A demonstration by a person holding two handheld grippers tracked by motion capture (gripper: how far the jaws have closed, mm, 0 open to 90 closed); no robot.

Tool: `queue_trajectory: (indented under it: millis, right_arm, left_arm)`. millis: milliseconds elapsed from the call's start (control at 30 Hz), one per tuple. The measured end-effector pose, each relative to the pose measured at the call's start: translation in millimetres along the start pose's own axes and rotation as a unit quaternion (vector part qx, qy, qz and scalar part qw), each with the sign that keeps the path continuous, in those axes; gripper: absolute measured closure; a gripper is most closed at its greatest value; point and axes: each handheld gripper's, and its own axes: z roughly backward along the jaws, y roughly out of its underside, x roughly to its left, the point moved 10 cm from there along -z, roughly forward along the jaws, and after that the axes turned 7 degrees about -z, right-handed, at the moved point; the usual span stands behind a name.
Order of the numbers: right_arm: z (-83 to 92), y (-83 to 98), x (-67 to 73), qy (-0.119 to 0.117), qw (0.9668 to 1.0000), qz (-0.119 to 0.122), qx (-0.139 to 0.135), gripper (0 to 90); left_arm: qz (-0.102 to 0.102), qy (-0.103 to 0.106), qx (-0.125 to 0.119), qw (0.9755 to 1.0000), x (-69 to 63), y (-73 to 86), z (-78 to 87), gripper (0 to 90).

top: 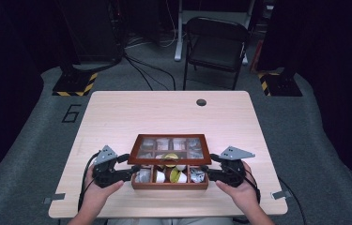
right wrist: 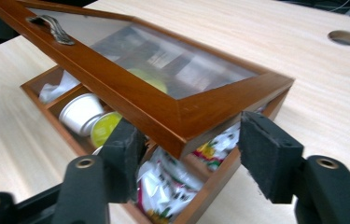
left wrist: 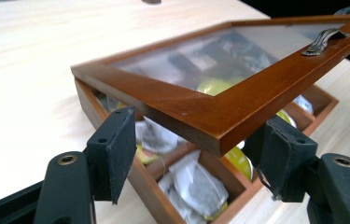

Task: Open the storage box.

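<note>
A wooden tea box [top: 169,183] sits at the table's [top: 117,112] six o'clock edge. Its glass lid [top: 170,148] is being lifted, part open. The left gripper [top: 127,168] and right gripper [top: 207,170] each straddle a front lid corner, jaws apart, not visibly clamped. Next, likely, tilting the lid toward twelve o'clock. Sachets [left wrist: 196,186] and pods [right wrist: 81,112] inside; no print is readable.

Glossy reddish wood lid [left wrist: 219,109] with glass pane; matt pale wood table [top: 164,112].
</note>
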Motion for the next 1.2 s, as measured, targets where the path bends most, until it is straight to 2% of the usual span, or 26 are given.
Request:
queue_trajectory:
  millis: [100, 167, 300, 433, 567, 700, 767, 1033, 1200]
  right_arm:
    - [0.5, -10.6, -2.2, -0.003, 1.0, 0.001, -0.006, 41.4]
    - [1.3, -20.0, -3.6, -0.004, 0.9999, 0.004, -0.01, 41.9]
    - [1.9, -34.3, -5.9, -0.005, 0.9998, 0.008, -0.015, 42.8]
    - [1.4, -49.5, -10.7, -0.014, 0.9997, -0.004, -0.022, 43.6]
    - [-1.1, -57.6, -15.3, -0.014, 0.9995, -0.012, -0.025, 44.9]
    - [-4.0, -62.5, -19.2, -0.011, 0.9995, -0.014, -0.027, 46.7]
    - [-7.7, -66.2, -24.2, 0.0, 0.9997, -0.012, -0.023, 49.7]
    - [-16.3, -71.8, -36.5, 0.016, 0.9994, -0.019, -0.024, 53.9]
    - [-22.4, -72.9, -43.0, 0.022, 0.9995, -0.015, -0.019, 60.0]
  left_arm:
    - [-0.009, -0.002, -0.005, 0.9999, 3.9, -10.9, 2.1, 34.6]
    - [-0.014, 0.0, -0.014, 0.9998, 5.1, -19.3, 2.8, 39.0]
    - [-0.028, -0.003, -0.014, 0.9995, 10.6, -32.4, 3.5, 40.1]
    - [-0.025, -0.003, -0.022, 0.9994, 17.2, -44.2, 2.5, 42.3]
    - [-0.018, -0.004, -0.029, 0.9994, 23.8, -52.8, 0.3, 44.5]
    - [-0.02, -0.008, -0.033, 0.9992, 28.3, -58.5, -1.5, 46.0]
    - [-0.023, -0.009, -0.033, 0.9992, 31.1, -61.7, -2.9, 47.4]
    - [-0.029, -0.017, -0.037, 0.9987, 40.5, -74.8, -7.0, 49.0]
    - [-0.022, -0.02, -0.047, 0.9985, 44.4, -79.4, -9.1, 49.7]
